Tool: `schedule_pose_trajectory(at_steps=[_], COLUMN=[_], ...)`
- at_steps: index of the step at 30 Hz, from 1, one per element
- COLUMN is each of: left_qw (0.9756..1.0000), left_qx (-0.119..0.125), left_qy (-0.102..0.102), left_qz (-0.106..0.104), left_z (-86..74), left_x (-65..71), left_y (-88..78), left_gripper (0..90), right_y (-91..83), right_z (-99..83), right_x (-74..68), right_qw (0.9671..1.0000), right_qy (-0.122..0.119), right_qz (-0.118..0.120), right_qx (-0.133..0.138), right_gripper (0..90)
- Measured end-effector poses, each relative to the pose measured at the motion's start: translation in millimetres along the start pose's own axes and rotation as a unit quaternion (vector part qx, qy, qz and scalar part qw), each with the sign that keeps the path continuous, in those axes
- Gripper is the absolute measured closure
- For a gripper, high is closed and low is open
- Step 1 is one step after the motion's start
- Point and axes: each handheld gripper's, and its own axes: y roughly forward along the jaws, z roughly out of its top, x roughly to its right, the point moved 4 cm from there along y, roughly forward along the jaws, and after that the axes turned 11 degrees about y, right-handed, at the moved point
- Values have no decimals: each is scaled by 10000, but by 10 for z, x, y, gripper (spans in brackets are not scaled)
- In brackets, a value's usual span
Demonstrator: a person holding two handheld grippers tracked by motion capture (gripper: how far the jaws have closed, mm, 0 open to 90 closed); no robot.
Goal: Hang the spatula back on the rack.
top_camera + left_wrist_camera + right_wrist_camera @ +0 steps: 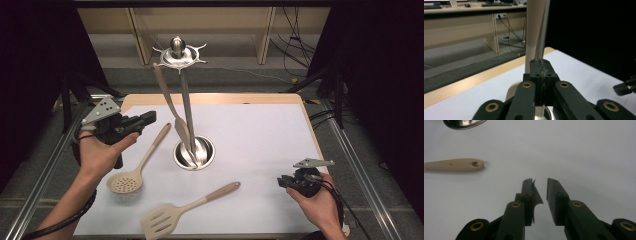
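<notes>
Here, left gripper [541, 72] jaws together, right gripper [540, 182] jaws slightly apart, no writing readable.

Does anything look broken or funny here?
Yes. On the right gripper, the thin black lining of one pad is peeling and curling into the gap. Also, one beige spatula hangs aslant from the silver metal stand.

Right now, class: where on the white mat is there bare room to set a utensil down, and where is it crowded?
Free: the mat's far right, between the stand's base and the right gripper; also the far left corner. Crowded: the near left, where the skimmer and slotted turner lie near the left gripper.
</notes>
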Motion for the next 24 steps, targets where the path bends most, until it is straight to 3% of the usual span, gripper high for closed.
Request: schedule_pose_trajectory(at_steps=[7,12,20,21,22,24], left_qw=[9990,9975,9946,9951,9949,9943], left_qx=[410,680,959,927,949,997], left_qy=[92,129,350,297,301,315], left_qz=[179,149,168,186,184,199], left_z=[262,433,683,696,718,766], left_x=[27,69,98,104,103,104], left_y=[-108,-139,-59,-50,-35,-16], left_gripper=[893,894,894,894,894,893], right_y=[4,6,25,13,19,22], right_z=[4,-2,12,-1,9,12], right_x=[0,-11,-2,-18,3,4], right_qw=[10000,10000,9998,10000,9999,9999], right_qy=[-79,-61,-172,-28,-151,-158], right_qz=[-9,-10,28,13,29,35], right_qx=[46,-30,53,-36,30,49], right_gripper=[767,773,777,778,778,778])
